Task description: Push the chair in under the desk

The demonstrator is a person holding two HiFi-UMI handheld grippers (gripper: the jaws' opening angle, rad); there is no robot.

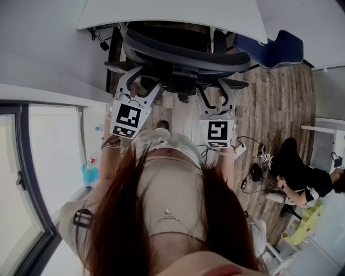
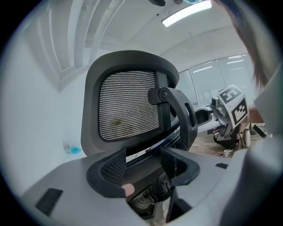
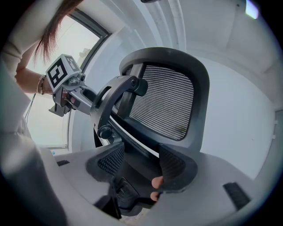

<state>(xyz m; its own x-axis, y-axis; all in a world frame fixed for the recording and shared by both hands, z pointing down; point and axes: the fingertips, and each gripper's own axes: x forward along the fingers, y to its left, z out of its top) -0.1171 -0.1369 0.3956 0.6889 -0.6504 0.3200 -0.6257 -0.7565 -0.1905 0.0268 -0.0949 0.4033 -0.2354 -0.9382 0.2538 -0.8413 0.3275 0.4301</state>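
mid-push, seemingly: left gripper (image 1: 141, 81) and right gripper (image 1: 214, 90), jaws spread, clamping nothing, flank the mesh office chair (image 1: 183, 51) at top centre; next, a straight shove under the white desk (image 1: 172, 13).

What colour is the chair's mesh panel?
Grey mesh panel, black frame; clearest in left gripper view.

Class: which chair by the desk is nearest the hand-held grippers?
The black mesh-backed office chair, right in front of both; the blue chair stands off to the right.

Wood-plank floor (image 1: 285, 102): chair (image 1: 183, 54) stands on it, at the desk (image 1: 172, 16). Tangled cables (image 1: 252, 173) lie to the right.
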